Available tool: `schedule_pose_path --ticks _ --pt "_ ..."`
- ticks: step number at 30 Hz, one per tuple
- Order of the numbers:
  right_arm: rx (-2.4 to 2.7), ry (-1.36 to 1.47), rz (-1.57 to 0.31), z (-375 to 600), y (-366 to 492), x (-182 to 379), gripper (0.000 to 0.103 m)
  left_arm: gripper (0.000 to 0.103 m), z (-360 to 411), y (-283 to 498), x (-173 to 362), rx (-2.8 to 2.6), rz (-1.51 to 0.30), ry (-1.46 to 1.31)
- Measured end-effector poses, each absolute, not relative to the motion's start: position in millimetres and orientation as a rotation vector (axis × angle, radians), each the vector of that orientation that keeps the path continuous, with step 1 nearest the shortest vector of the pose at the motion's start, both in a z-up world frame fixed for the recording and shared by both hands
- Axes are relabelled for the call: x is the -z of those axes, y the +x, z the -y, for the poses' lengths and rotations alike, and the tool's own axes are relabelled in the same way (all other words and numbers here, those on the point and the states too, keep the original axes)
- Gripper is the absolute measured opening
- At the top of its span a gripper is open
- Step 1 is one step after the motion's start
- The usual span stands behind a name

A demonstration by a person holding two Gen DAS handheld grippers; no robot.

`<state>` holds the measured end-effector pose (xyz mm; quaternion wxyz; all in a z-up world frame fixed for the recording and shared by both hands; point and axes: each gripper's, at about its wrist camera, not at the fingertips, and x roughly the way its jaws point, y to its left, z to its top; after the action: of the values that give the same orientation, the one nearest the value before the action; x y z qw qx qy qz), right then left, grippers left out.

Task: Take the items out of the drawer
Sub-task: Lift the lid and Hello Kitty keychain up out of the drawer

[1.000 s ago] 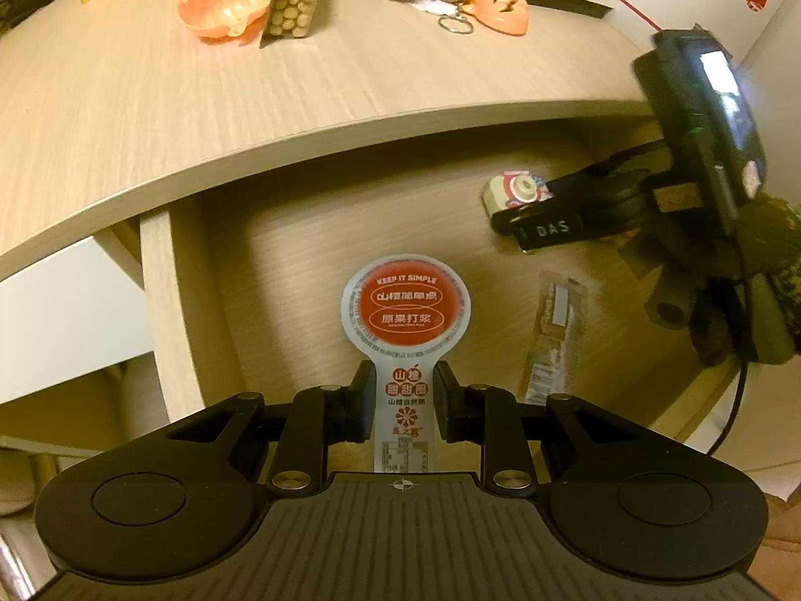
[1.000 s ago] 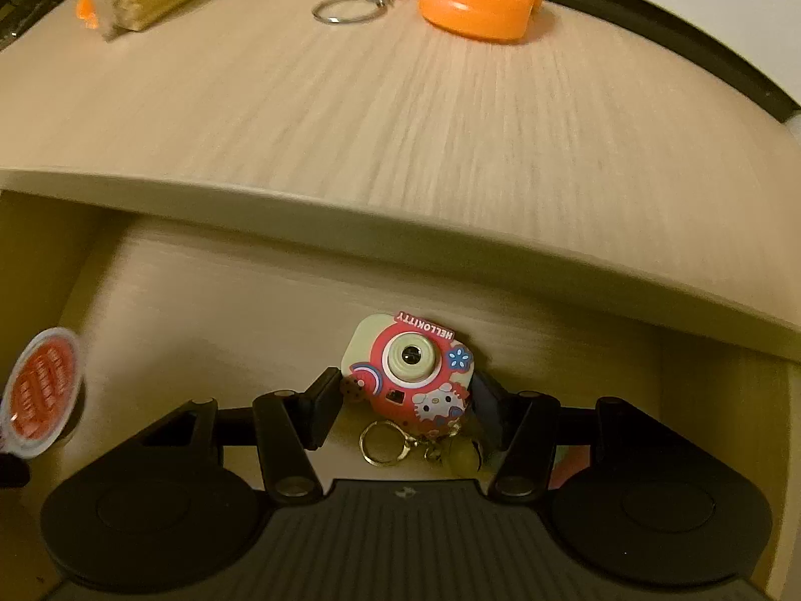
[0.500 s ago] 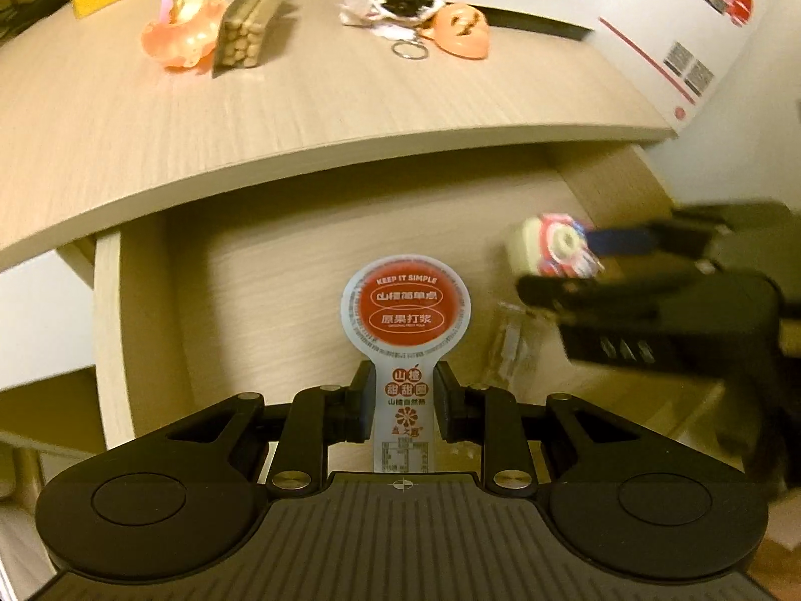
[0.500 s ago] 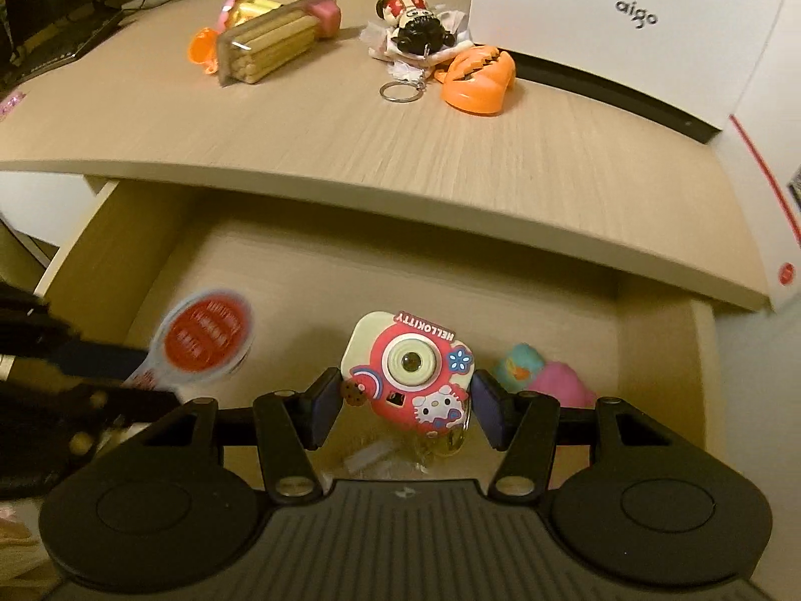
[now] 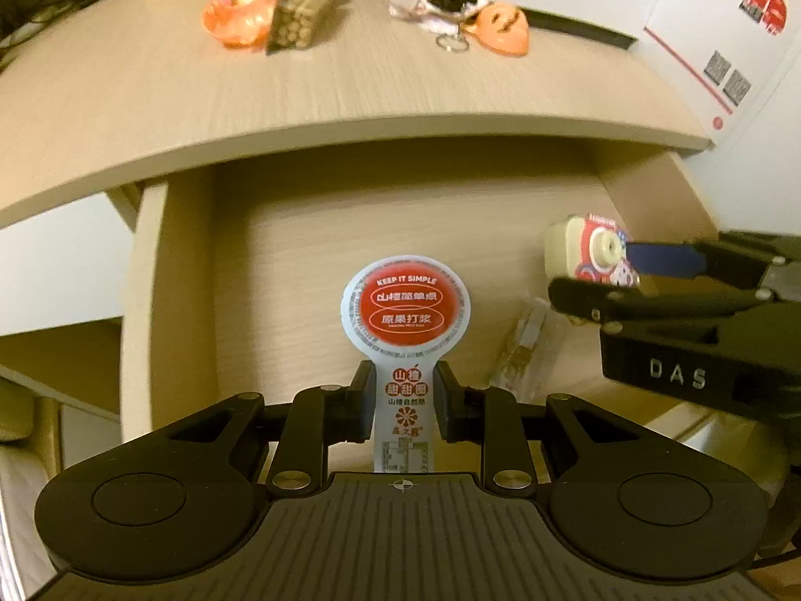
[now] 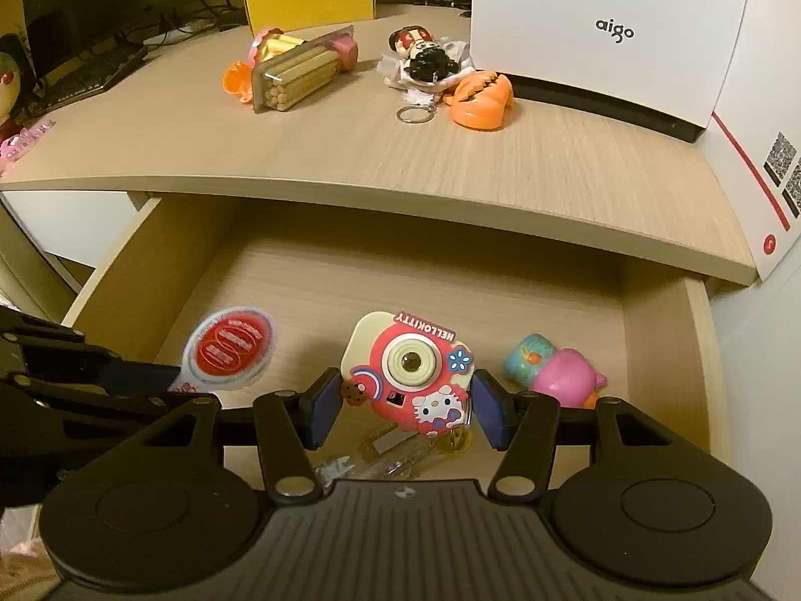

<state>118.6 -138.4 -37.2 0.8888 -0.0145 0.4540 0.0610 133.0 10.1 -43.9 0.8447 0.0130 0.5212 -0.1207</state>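
Observation:
My left gripper is shut on the stem of a white snack packet with a round red label, held upright above the open wooden drawer. My right gripper is shut on a pink and cream Hello Kitty toy camera, its keyring hanging below. Each gripper shows in the other's view: the right one with the camera at the right, the left one with the packet at the left. In the drawer lie a clear wrapped snack and a pink and teal toy.
On the desk top lie a pack of biscuit sticks, an orange wrapped item, a doll keychain and an orange toy. A white aigo box stands at the back right, a yellow box behind.
Both grippers have risen and pulled back from the drawer with their items held. More of the desk top and drawer now shows.

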Motion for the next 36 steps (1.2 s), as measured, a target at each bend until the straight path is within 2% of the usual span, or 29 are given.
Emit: schedule_pose_path --ticks 19,25,36 --pt "-0.033 -0.07 -0.995 148.0 99.4 9.7 0.056 0.027 -15.7 129.0 20.5 0.379 -1.025 -0.088" --pt "-0.054 -0.046 -0.93 156.7 110.3 10.5 0.056 0.027 -5.1 133.8 24.0 0.387 -0.989 -0.095" --pt "-0.077 -0.068 -0.978 150.9 128.5 33.9 0.056 0.027 -8.4 143.6 37.6 0.38 -1.044 -0.135"
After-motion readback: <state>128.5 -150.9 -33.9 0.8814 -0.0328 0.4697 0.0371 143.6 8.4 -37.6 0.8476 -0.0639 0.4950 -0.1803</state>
